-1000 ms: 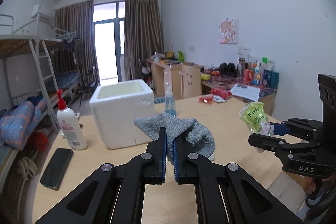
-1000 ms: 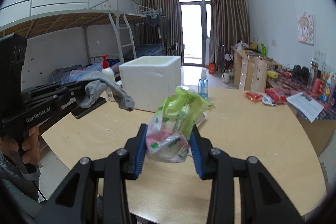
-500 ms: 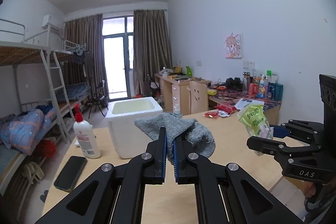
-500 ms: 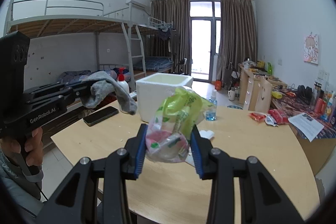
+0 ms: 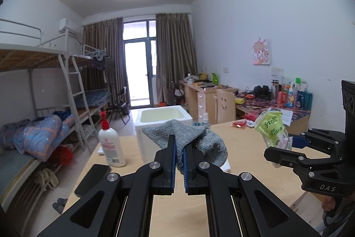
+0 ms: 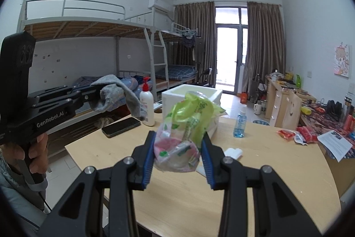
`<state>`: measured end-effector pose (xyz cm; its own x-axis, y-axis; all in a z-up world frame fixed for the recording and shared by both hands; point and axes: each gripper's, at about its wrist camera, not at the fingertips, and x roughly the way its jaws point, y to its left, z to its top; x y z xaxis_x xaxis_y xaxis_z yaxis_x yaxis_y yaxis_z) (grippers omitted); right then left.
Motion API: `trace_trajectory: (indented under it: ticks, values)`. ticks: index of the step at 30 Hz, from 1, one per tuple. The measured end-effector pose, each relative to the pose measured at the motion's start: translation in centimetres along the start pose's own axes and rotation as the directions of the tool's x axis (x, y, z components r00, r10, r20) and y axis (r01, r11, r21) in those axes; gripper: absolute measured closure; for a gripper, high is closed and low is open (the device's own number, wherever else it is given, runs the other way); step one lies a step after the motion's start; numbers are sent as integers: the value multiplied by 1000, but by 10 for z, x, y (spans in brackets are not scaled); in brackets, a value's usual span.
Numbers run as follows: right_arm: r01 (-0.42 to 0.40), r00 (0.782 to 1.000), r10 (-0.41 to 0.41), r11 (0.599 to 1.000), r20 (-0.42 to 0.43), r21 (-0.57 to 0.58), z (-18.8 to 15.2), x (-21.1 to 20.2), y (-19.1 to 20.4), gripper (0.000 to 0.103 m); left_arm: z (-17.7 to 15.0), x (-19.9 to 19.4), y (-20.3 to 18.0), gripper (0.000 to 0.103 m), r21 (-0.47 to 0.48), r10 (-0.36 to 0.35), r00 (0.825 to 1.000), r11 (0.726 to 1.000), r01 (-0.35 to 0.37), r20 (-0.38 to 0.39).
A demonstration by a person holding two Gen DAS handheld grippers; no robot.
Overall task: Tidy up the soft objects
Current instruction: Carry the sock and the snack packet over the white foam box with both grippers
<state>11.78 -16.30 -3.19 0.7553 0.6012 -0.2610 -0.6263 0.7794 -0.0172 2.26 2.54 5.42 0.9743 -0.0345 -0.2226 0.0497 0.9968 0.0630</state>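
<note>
The setting is a shared dormitory room. Metal bunk beds (image 6: 93,21) with a ladder (image 5: 76,90) line one wall. Wooden study desks (image 5: 206,92) stand along the opposite wall. Curtains (image 6: 264,46) frame a glazed balcony door (image 6: 229,54).

The left gripper (image 5: 179,148) is held level above the table, pointing far into the room, its two blue-padded fingers (image 5: 173,161) pressed almost together on a grey sock (image 5: 190,137). In the right wrist view it shows at the far left (image 6: 97,96), its handle wrapped by the left hand (image 6: 33,152). The right gripper (image 6: 178,150) is raised too and points the same way, its fingers (image 6: 149,154) set wider apart and clamped on a green bag (image 6: 186,132). In the left wrist view it sits at the right edge (image 5: 286,143), pointing left, with a little of the right hand (image 5: 329,206) visible under its body.
</note>
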Motion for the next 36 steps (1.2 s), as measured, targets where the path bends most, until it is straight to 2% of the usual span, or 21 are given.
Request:
trace_trajectory:
  ticks: [15,28,36]
  values:
    - [-81,997,81,995,-1,-50,9,26,16,60,1,7,31,97,-56,84,996,995,-84,-2]
    - [-98,993,102,993,58,-65,36,44,8,60,16,28,46,97,-78,98,995,992,-97,20]
    - [-112,992,115,992,44,-56,41,62,3,60,24,43,51,97,-83,83,996,993,-81,20]
